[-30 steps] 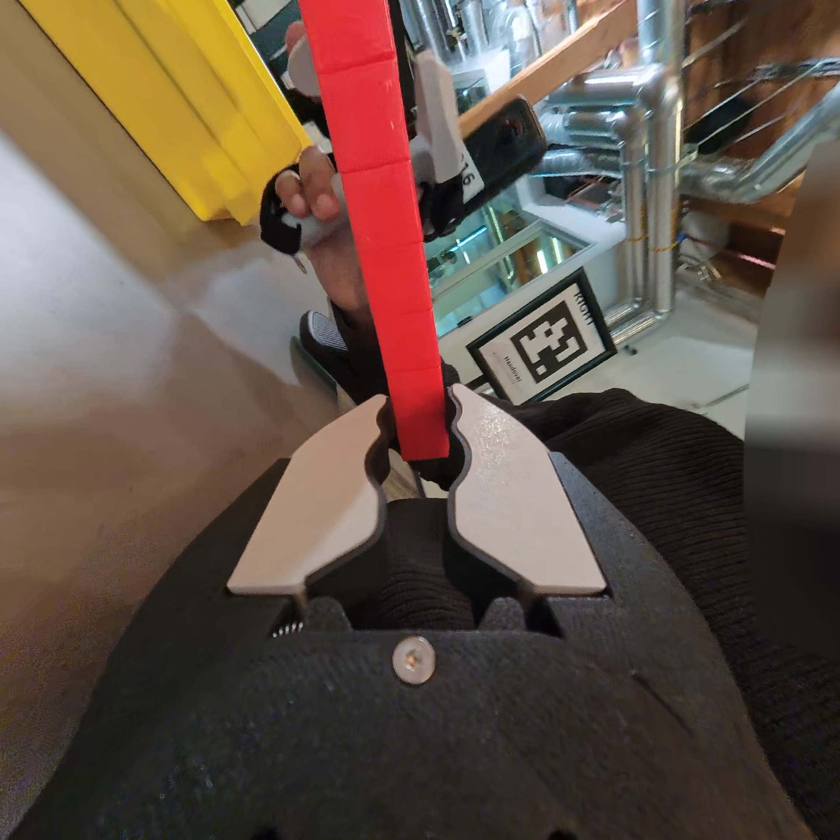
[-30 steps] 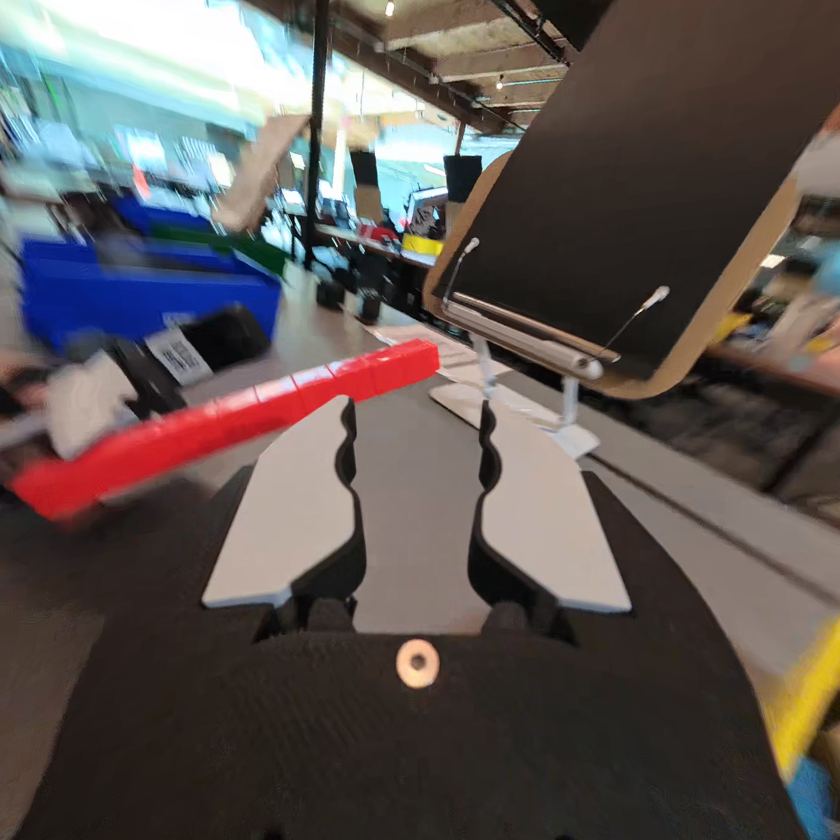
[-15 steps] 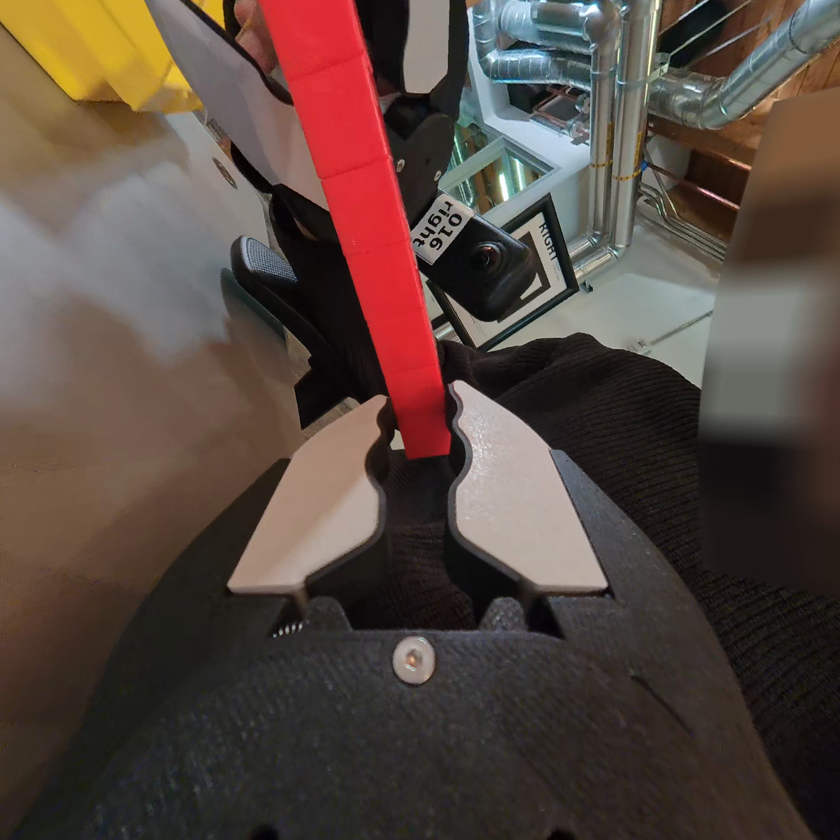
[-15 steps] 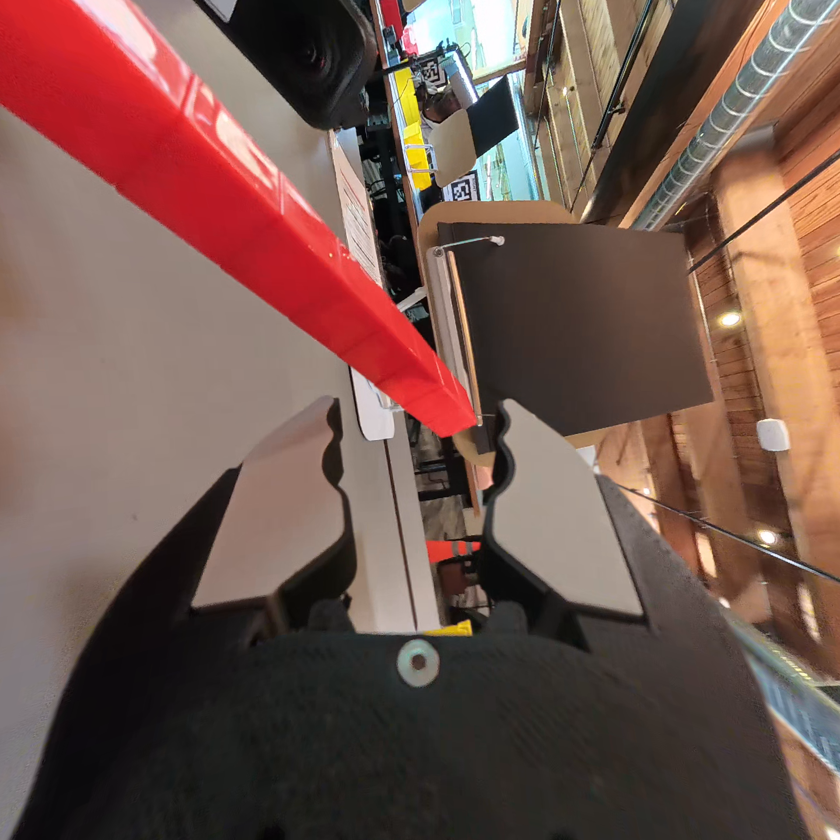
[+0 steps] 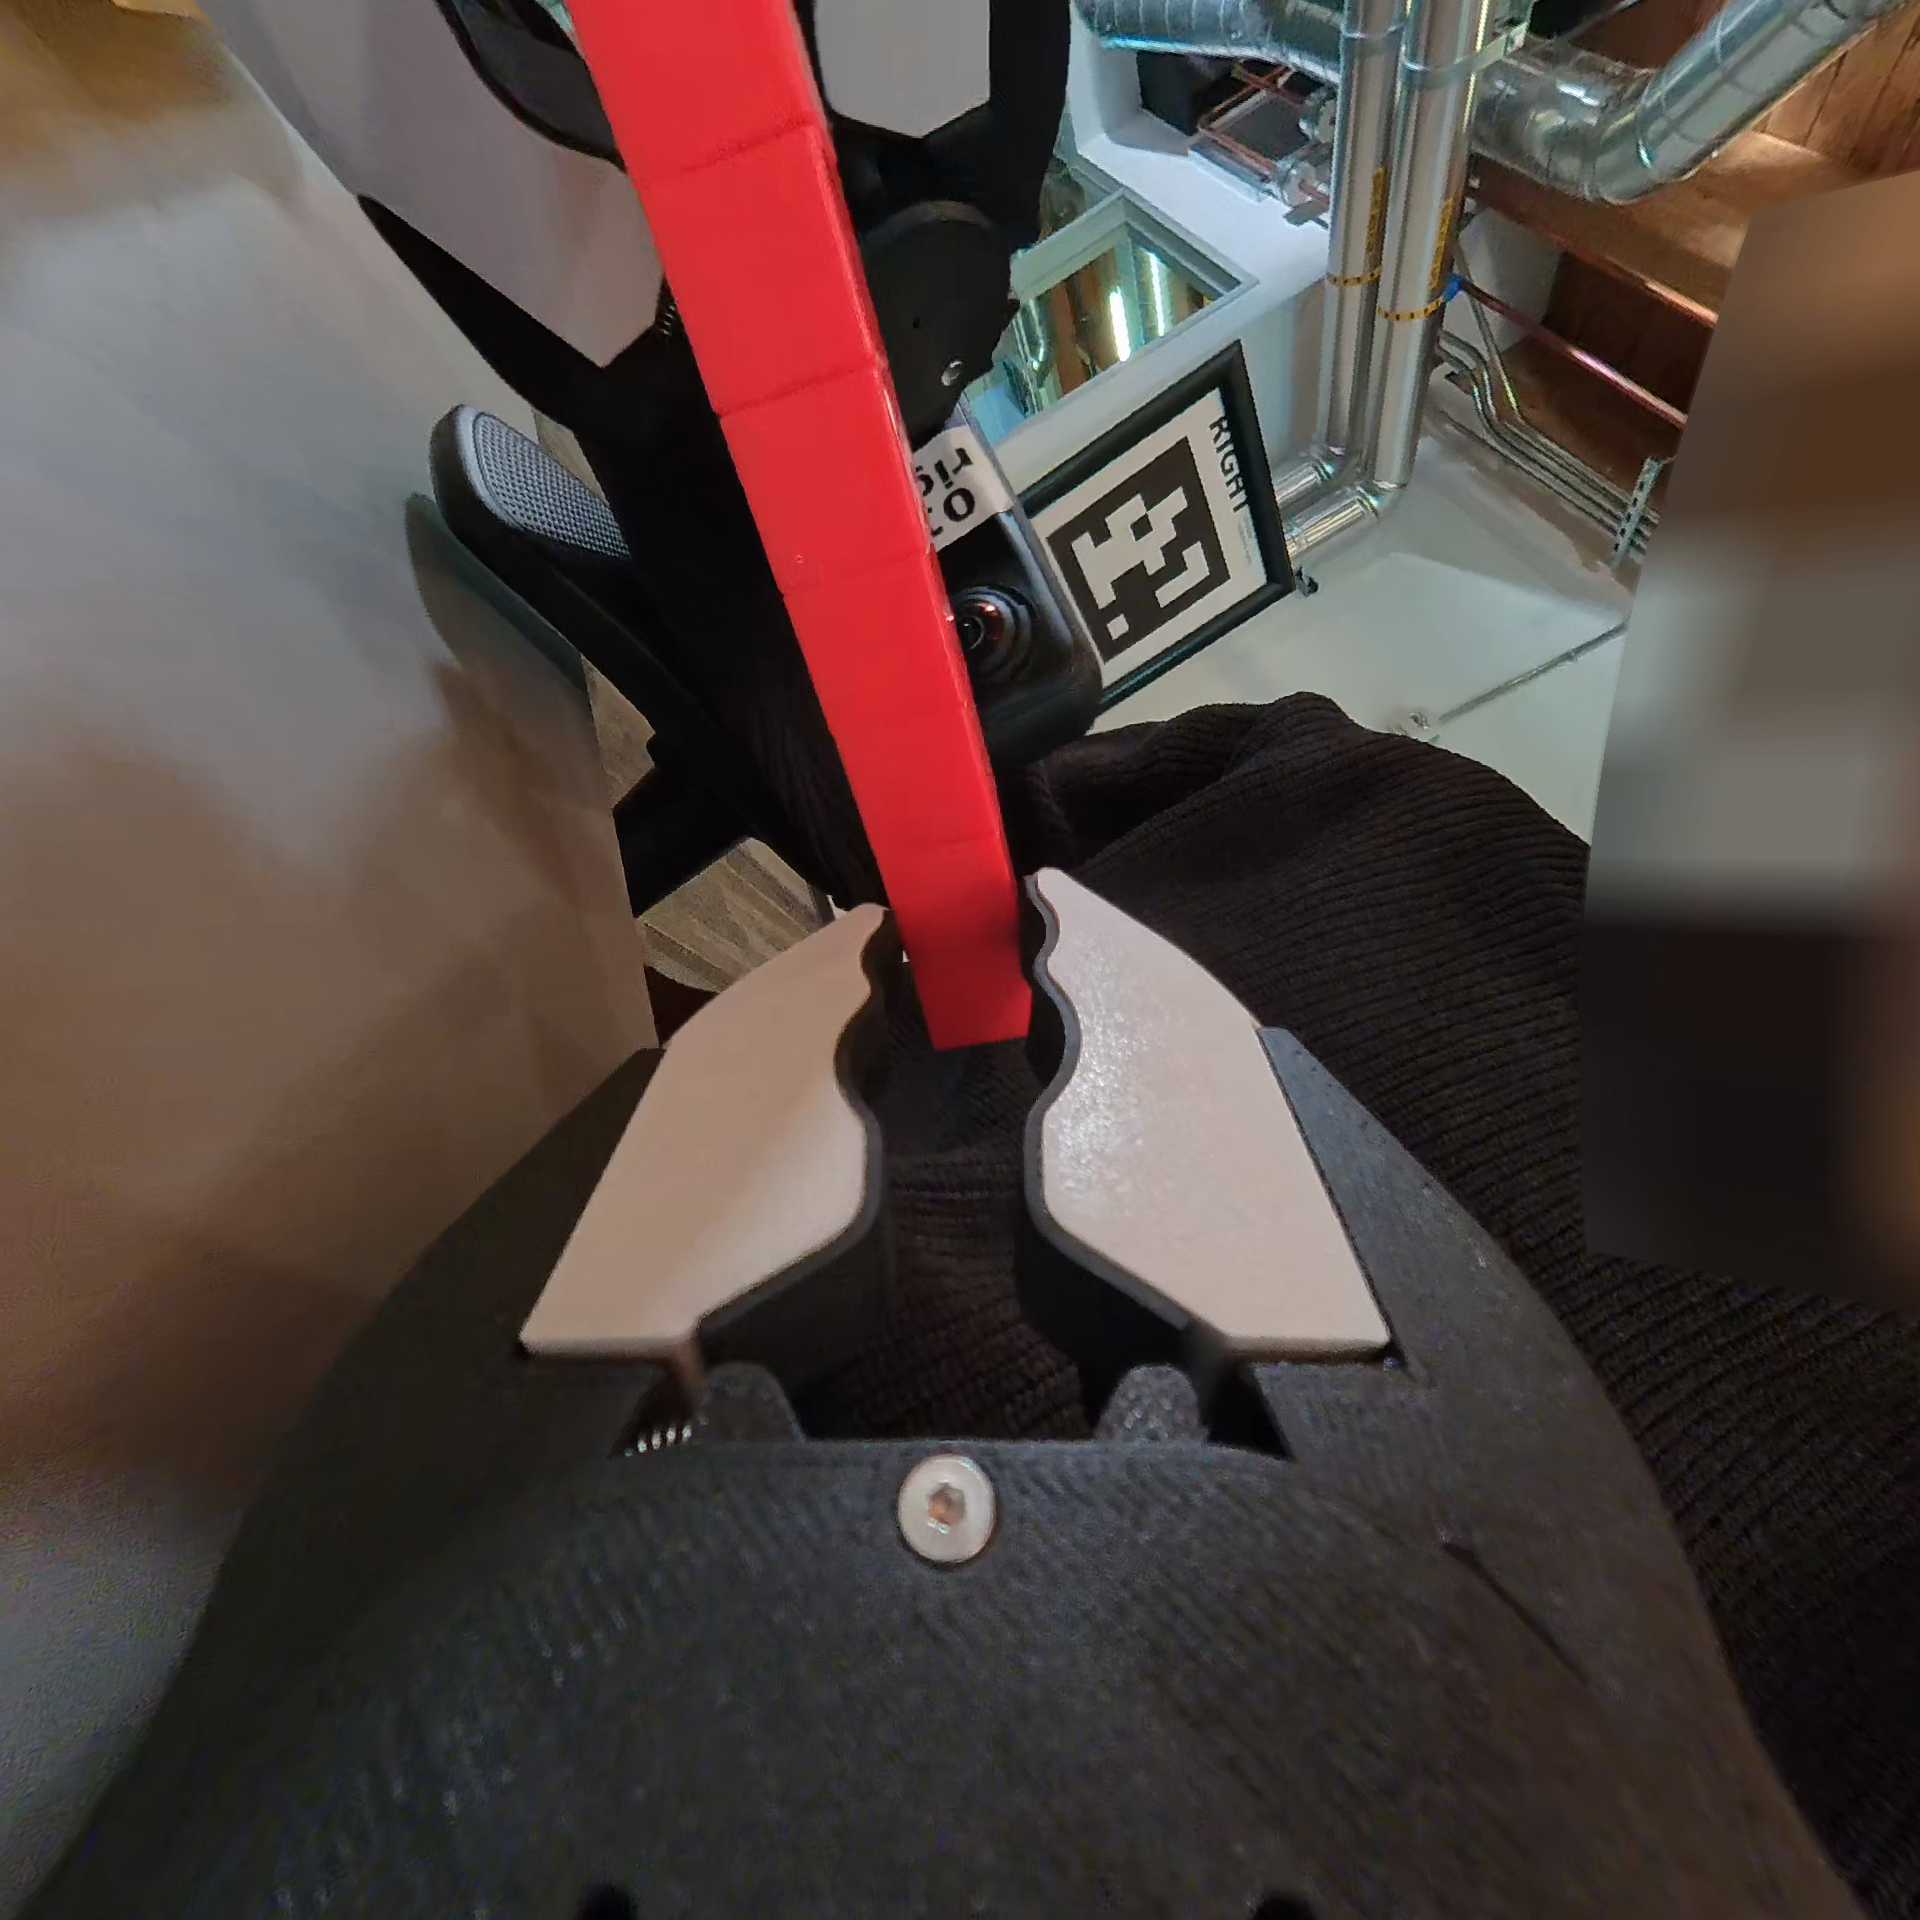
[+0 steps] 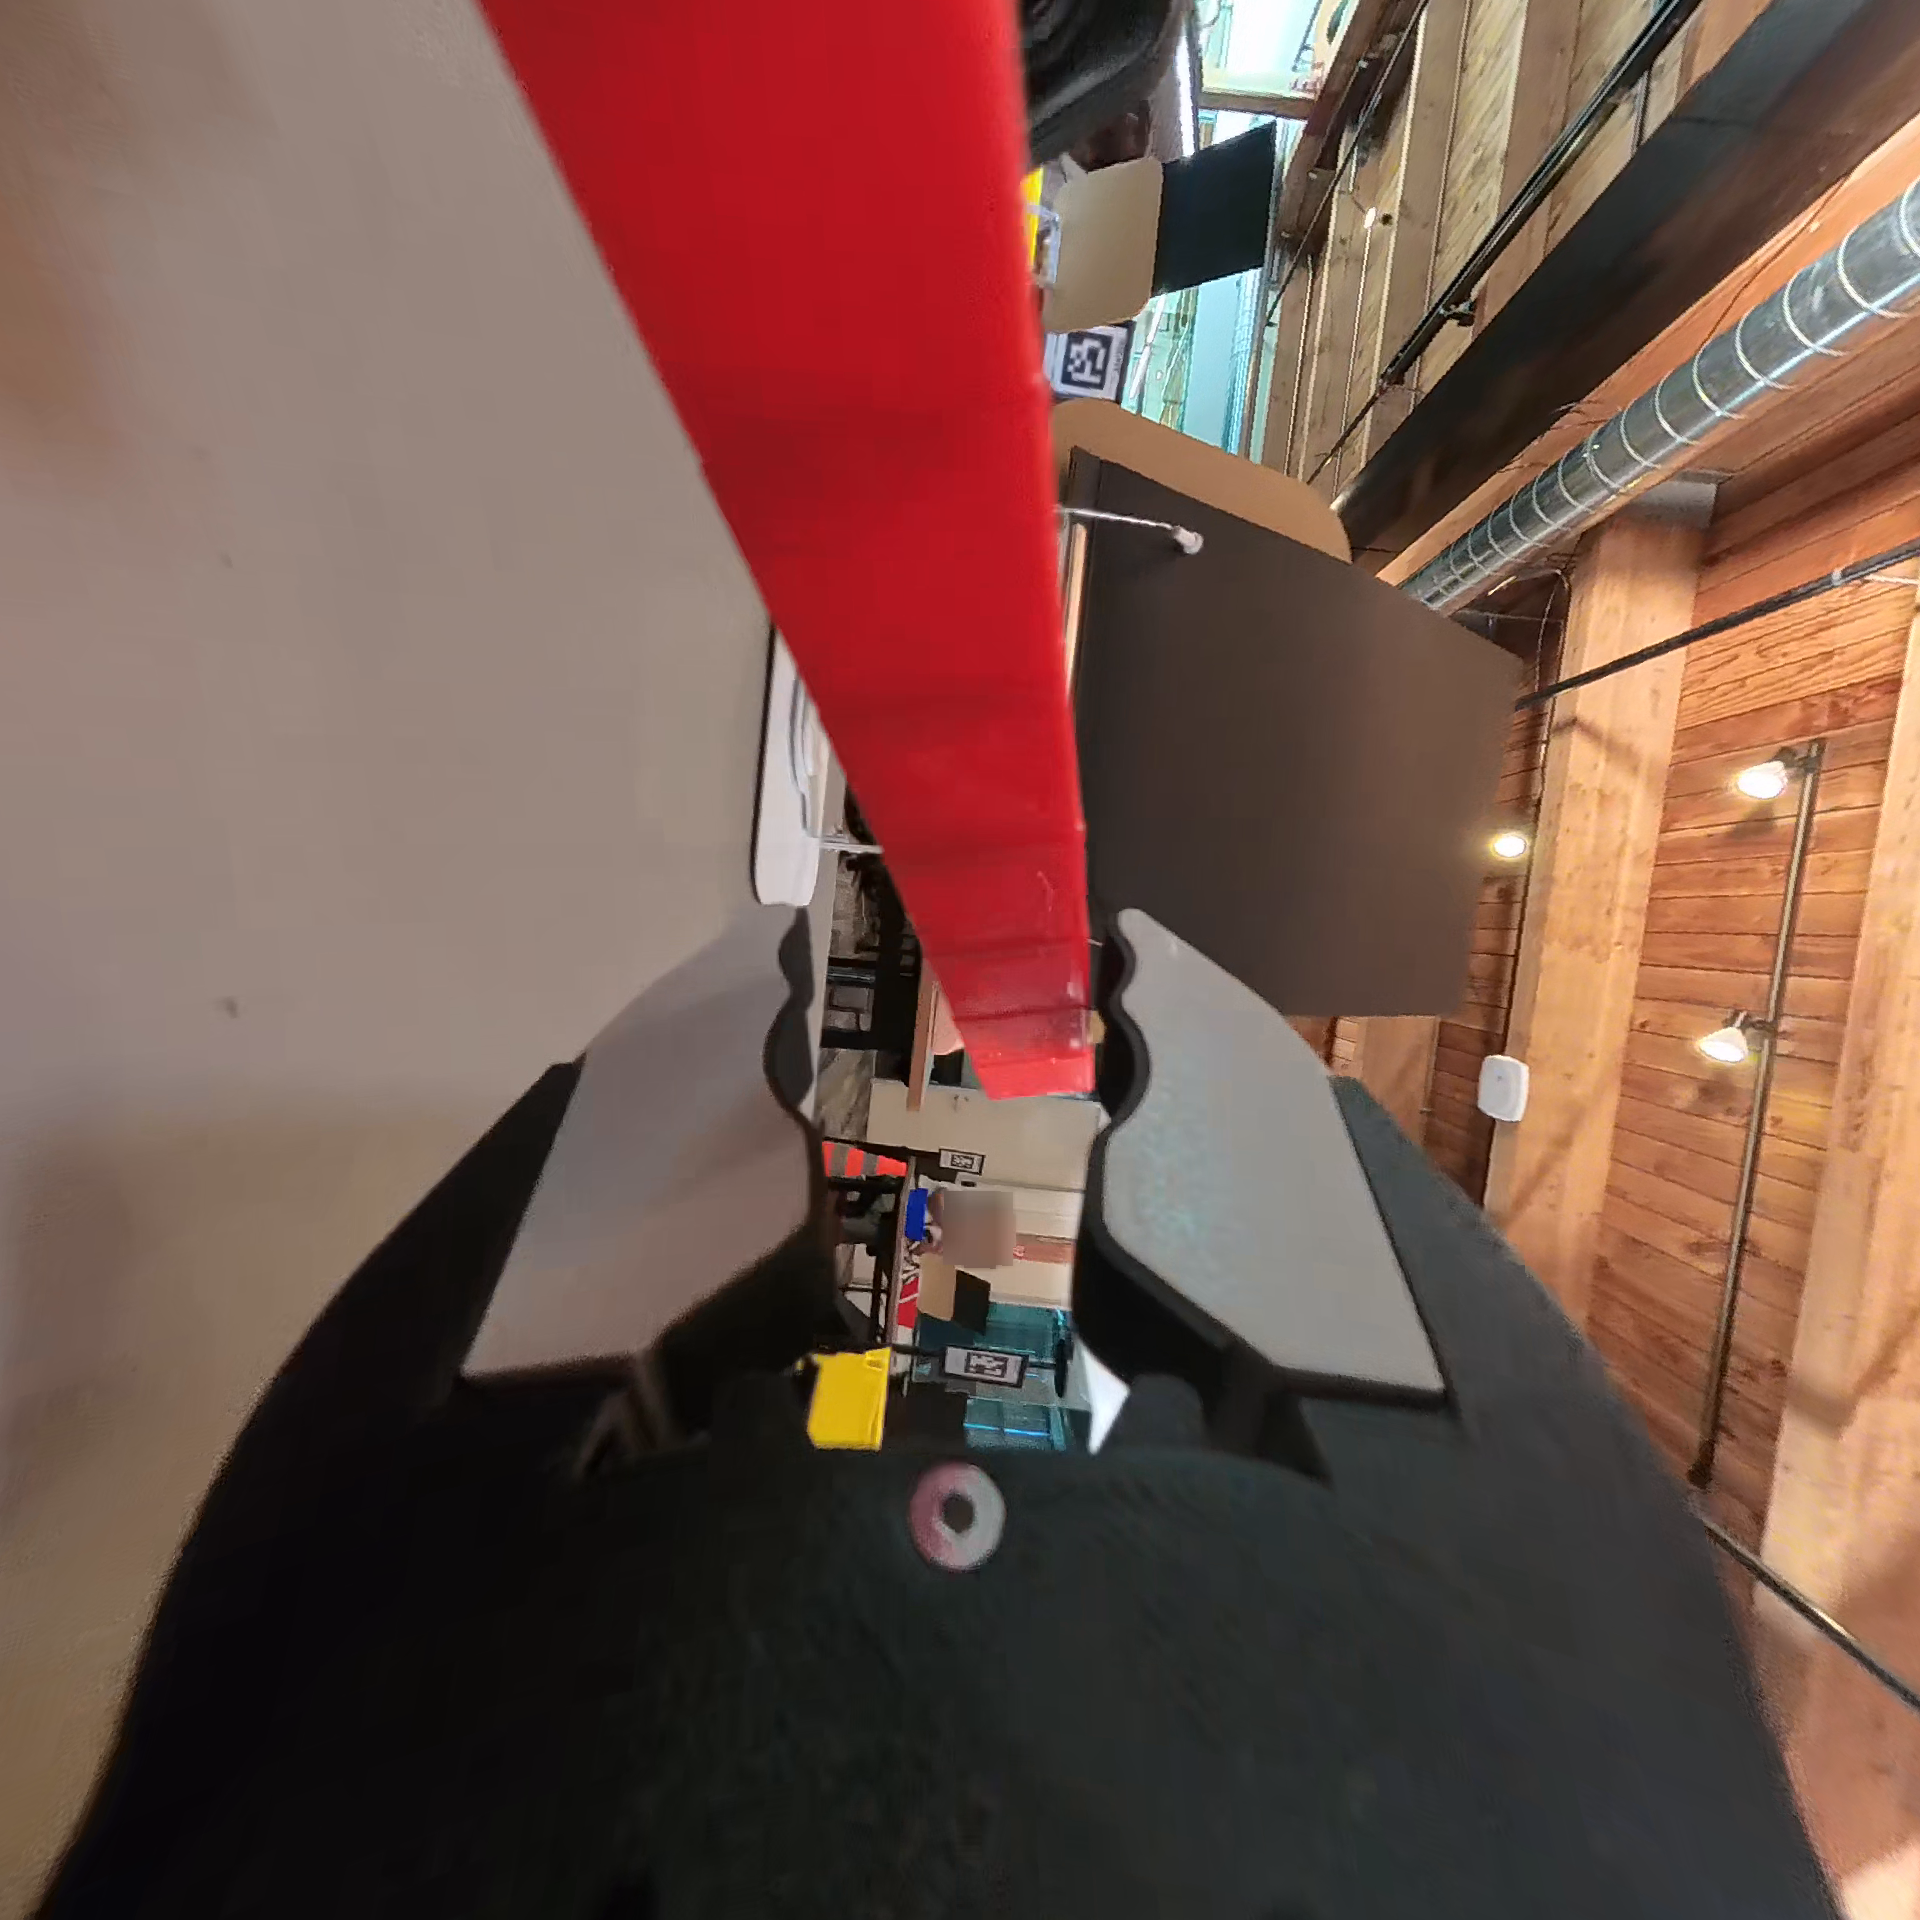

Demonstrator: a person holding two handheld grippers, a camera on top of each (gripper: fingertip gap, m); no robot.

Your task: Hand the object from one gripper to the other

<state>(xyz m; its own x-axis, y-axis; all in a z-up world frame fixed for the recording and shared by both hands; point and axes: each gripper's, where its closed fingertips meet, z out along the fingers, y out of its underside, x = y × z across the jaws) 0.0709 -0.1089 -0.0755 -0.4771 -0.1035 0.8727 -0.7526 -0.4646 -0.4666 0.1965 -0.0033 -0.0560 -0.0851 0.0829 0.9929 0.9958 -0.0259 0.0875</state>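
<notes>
The pale surface (image 5: 208, 727) fills the left of both wrist views, with a dark board on a stand (image 6: 1278, 779) and timber walls beyond it in the right wrist view. A black knitted sleeve (image 5: 1403, 987) lies under and to the right of the left hand-held gripper (image 5: 958, 971). The long red bar (image 5: 821, 499), made of block-like segments, runs from that gripper up and out of the top of the left wrist view. Its lower end sits between the grey fingers (image 5: 1174, 1174), which are clenched on it, both inner edges pressed to its sides. The right hand-held gripper (image 6: 951, 1003) meets the bar's other end: in the right wrist view the red bar (image 6: 883, 520) tapers down into the gap between the fingers (image 6: 1247, 1174). It touches the right-hand finger, while a clear gap separates it from the left-hand one, so this gripper is parted and not grasping. In the left wrist view, a framed black-and-white marker card (image 5: 1153, 551) stands behind the bar, beside the other gripper's camera lens (image 5: 982, 629).
</notes>
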